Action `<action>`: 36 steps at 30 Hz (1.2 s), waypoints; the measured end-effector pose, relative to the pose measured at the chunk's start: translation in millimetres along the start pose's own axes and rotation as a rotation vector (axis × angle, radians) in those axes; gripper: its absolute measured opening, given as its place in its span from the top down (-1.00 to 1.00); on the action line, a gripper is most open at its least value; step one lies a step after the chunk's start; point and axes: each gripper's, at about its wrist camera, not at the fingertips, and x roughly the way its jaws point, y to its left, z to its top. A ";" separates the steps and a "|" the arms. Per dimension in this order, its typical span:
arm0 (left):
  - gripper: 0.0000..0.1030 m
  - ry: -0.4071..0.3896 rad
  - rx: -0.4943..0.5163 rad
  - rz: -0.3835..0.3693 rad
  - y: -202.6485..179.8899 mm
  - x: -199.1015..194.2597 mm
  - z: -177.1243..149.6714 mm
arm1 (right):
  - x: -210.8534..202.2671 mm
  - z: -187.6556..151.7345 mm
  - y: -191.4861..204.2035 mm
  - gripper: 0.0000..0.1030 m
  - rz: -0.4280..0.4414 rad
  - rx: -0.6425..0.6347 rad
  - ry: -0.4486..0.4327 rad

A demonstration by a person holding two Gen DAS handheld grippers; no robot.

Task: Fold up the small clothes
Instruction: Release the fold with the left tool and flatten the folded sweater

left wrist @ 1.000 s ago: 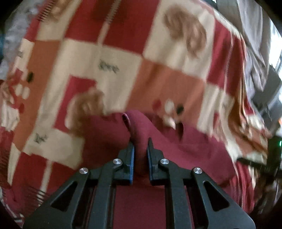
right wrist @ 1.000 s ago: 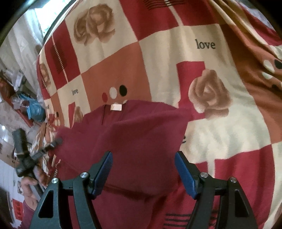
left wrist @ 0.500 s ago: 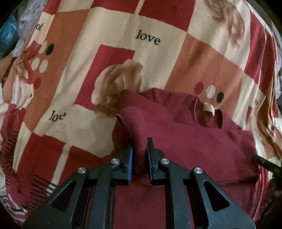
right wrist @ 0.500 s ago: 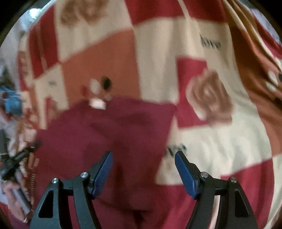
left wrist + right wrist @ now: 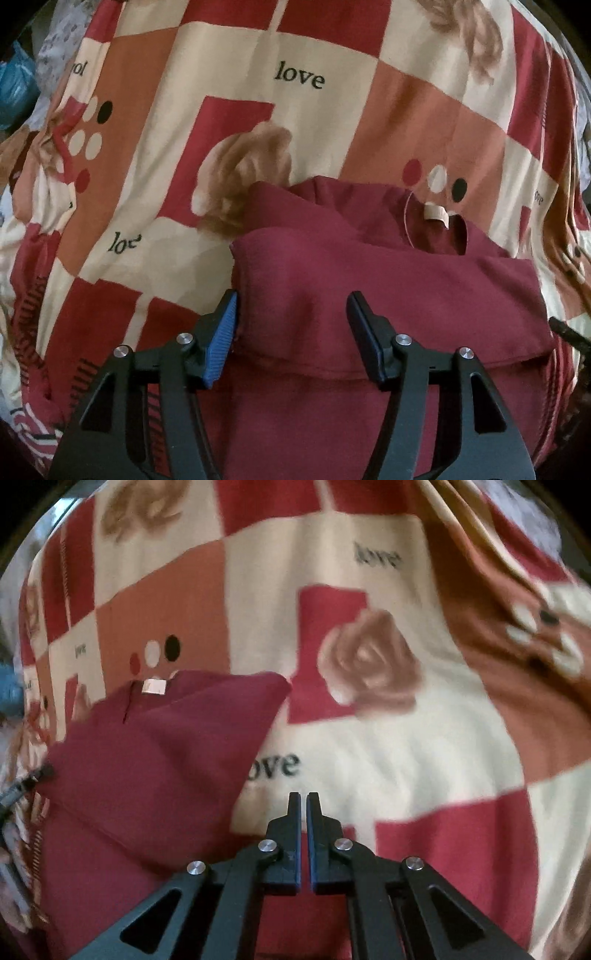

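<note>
A small maroon garment (image 5: 388,295) lies folded on the patterned bedsheet (image 5: 258,122), its neck label (image 5: 436,214) at the far edge. My left gripper (image 5: 291,299) hovers over the garment's near left part. Its jaws are opening, with a soft hump of the cloth between them, and the blue pads (image 5: 221,332) do not press on it. In the right wrist view the garment (image 5: 155,760) sits to the left. My right gripper (image 5: 303,795) is shut with nothing in it, over bare sheet just right of the garment's edge.
The sheet (image 5: 388,738), with red, cream and orange squares, roses and "love" print, covers the whole surface. It bunches into folds at the far right (image 5: 498,590). A blue bag (image 5: 14,85) and clutter lie beyond the left edge.
The left gripper has let go of the pinched maroon fold and spread its jaws. The right gripper has gone from wide open over the garment to shut, now over the sheet to its right.
</note>
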 end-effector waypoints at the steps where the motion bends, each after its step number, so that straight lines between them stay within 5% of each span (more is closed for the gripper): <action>1: -0.16 -0.008 -0.003 0.001 0.9 -2.3 0.5 | -7.3 2.2 0.3 0.91 0.024 0.016 -0.025; 2: -0.16 -0.020 -0.003 0.009 1.1 -5.0 1.0 | -12.8 6.0 3.9 0.83 0.052 0.018 -0.041; 3: -0.16 -0.031 0.000 0.019 0.8 -6.8 1.2 | -14.2 9.7 9.8 0.29 0.075 0.009 -0.042; 4: -0.16 -0.034 0.004 0.026 0.4 -6.8 1.1 | -13.4 12.1 17.6 -0.47 0.092 -0.004 -0.033; 5: -0.16 -0.027 0.009 0.033 -0.1 -5.2 0.5 | -9.4 13.4 26.8 -0.67 0.113 -0.012 -0.028; 8: -0.16 -0.014 0.026 0.055 -2.3 -0.3 -0.8 | 13.7 14.0 53.0 -0.46 0.107 -0.065 0.008; 10: -0.16 -0.017 0.037 0.066 -4.2 0.0 -1.1 | 36.6 13.8 61.8 0.16 0.072 -0.092 0.058; 11: -0.16 -0.020 0.043 0.070 -5.5 -0.8 -1.4 | 45.9 14.1 61.3 0.22 0.064 -0.086 0.075; 13: -0.16 -0.029 0.056 0.074 -7.3 -2.9 -2.8 | 41.4 16.3 56.6 0.63 0.065 -0.087 0.044; 16: -0.16 -0.028 0.064 0.077 -8.6 -2.6 -4.0 | 19.3 17.1 48.2 0.83 0.039 -0.116 -0.010; 22: -0.16 -0.019 0.101 0.118 -16.0 4.7 -6.0 | 20.8 10.7 30.9 0.82 -0.007 -0.098 0.010; 23: -0.16 -0.021 0.107 0.124 -16.7 4.5 -6.8 | 14.5 12.2 30.9 0.73 -0.014 -0.088 -0.007; 25: -0.16 -0.020 0.110 0.128 -17.4 5.2 -6.9 | 1.1 15.7 31.6 0.18 -0.028 -0.058 -0.052; 32: -0.16 -0.011 0.118 0.147 -18.2 11.2 -6.5 | 21.3 27.0 74.0 0.16 0.038 -0.158 -0.045; 36: -0.16 -0.006 0.125 0.152 -18.2 13.4 -6.6 | 61.9 33.5 70.7 0.16 -0.058 -0.170 0.052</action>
